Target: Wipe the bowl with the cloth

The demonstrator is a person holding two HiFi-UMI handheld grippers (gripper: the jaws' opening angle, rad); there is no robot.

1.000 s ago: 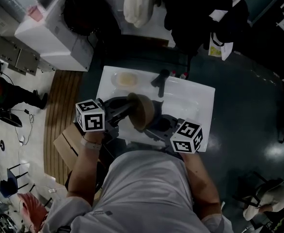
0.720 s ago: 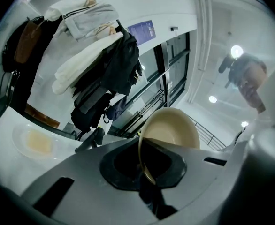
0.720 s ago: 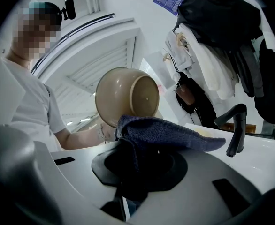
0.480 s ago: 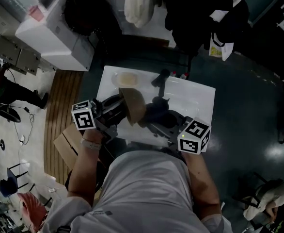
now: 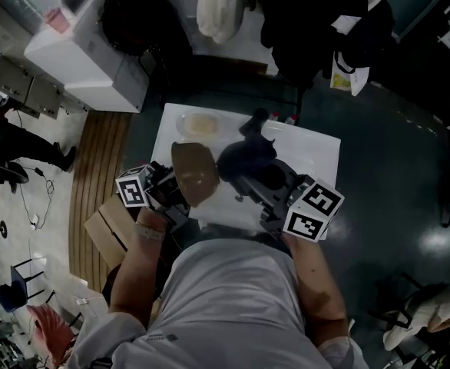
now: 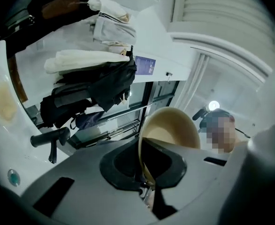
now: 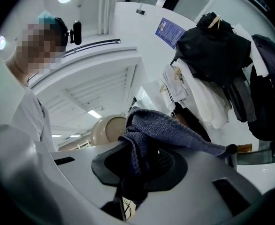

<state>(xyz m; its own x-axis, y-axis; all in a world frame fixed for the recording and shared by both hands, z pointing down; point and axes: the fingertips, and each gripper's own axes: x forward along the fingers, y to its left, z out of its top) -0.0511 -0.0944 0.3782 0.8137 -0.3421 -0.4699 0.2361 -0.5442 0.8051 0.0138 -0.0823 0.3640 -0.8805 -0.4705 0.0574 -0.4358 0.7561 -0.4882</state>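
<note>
One bowl (image 5: 193,174), smooth, round and tan, is up on its side above the white table (image 5: 321,156). The left gripper (image 6: 144,175) has its jaws pinched on the thin rim, with the bowl's wall between them. One cloth (image 7: 168,135), dark blue-grey with a nubbly knit, is bunched and draped. The right gripper (image 7: 137,172) is clamped tight on a fold of it. The cloth sits just beside the bowl; touching or not, I cannot tell. That's two grippers, both loaded. One shallow oval dish (image 5: 198,124) lies on the table.
</note>
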